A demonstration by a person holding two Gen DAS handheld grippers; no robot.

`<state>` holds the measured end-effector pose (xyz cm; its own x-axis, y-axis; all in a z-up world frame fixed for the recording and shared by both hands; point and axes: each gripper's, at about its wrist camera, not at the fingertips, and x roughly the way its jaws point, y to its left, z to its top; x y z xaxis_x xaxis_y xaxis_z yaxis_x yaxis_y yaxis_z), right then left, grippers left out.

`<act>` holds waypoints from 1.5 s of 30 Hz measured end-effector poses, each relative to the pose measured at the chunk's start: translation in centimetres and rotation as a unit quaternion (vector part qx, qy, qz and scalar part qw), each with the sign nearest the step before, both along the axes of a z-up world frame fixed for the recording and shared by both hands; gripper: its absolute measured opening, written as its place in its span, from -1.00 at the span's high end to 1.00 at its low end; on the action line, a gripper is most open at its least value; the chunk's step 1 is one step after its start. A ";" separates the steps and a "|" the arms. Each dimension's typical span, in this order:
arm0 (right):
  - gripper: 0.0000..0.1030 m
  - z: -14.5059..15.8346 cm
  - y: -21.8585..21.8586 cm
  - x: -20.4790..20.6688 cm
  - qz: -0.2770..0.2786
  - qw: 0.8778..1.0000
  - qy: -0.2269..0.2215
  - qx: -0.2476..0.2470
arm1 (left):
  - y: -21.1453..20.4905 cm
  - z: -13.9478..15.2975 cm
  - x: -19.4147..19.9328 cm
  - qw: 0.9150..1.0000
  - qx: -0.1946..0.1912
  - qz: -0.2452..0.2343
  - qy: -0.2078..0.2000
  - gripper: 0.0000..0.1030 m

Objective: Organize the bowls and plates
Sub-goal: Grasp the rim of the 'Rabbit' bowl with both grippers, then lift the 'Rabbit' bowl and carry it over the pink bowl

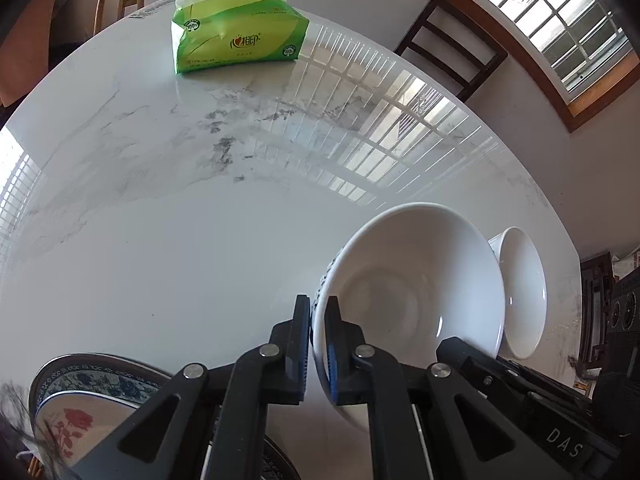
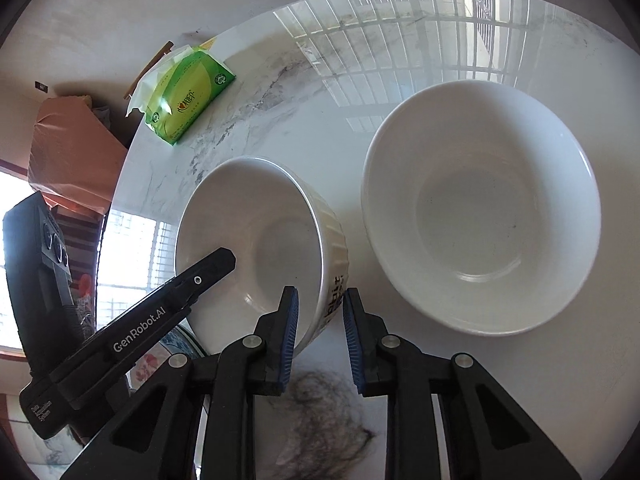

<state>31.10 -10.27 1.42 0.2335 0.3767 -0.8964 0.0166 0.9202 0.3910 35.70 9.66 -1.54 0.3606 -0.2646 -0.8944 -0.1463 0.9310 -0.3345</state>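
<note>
A white bowl with dark lettering [image 1: 408, 292] is held tilted above the marble table [image 1: 200, 220]. My left gripper [image 1: 318, 320] is shut on its rim, one finger inside and one outside. My right gripper [image 2: 320, 312] straddles the same bowl's [image 2: 260, 240] opposite rim with a gap at the outer pad. A larger plain white bowl [image 2: 480, 208] sits upright on the table to the right; it also shows in the left wrist view [image 1: 524, 292]. Patterned plates [image 1: 80, 400], one with a red rose, are stacked at lower left.
A green tissue pack [image 1: 236, 36] lies at the far side of the table, also in the right wrist view [image 2: 188, 96]. Wooden chairs [image 1: 452, 44] stand beyond the table edge. A dark marble vein patch [image 2: 320, 412] lies under my right gripper.
</note>
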 end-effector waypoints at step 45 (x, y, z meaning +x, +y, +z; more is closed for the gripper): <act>0.62 4.9 -6.6 -19.8 0.060 0.995 -0.040 0.072 | -6.5 5.5 -21.9 0.997 0.002 -0.075 -0.012 0.73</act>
